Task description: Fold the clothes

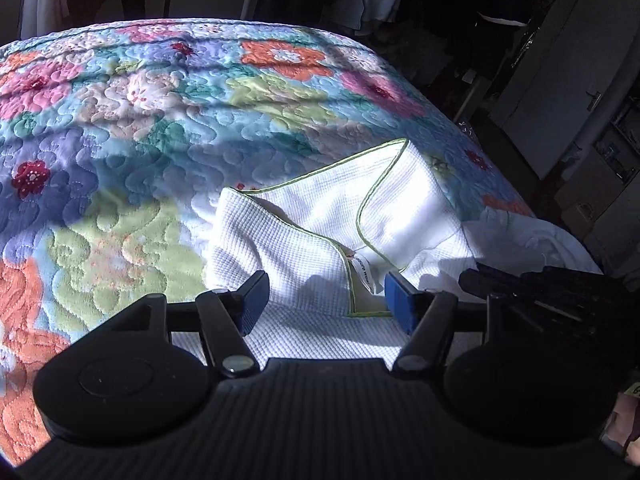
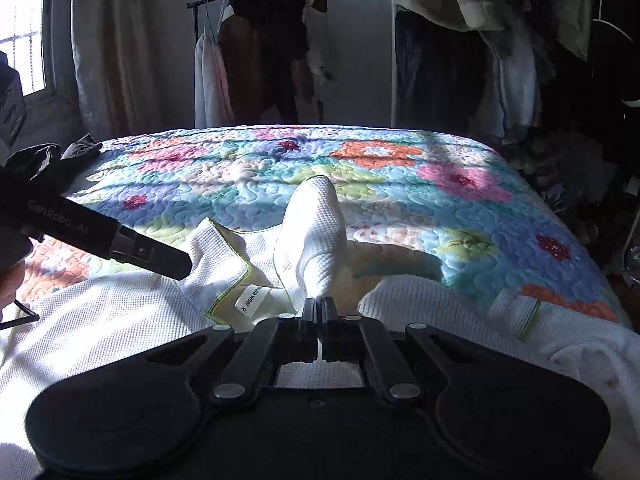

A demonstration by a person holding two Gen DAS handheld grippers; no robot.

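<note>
A white waffle-knit garment (image 1: 304,240) with green piping lies on the near part of the bed; its label (image 1: 362,276) shows at the neckline. My left gripper (image 1: 326,304) hovers open over the collar, its blue pads (image 1: 400,304) wide apart and not pressing the cloth. In the right wrist view my right gripper (image 2: 320,305) is shut on a pinched fold of the garment (image 2: 316,224), which stands up in front of it. The left gripper (image 2: 160,258) reaches in from the left over the collar. The right gripper (image 1: 532,284) shows as a dark shape at the right.
The bed carries a quilted floral cover (image 1: 160,120) whose right edge (image 1: 500,176) drops off to a dark floor. Past the far edge stand a clothes rack (image 2: 264,40) and hanging clothes (image 2: 500,40). A dark cloth (image 2: 80,150) lies at the far left corner.
</note>
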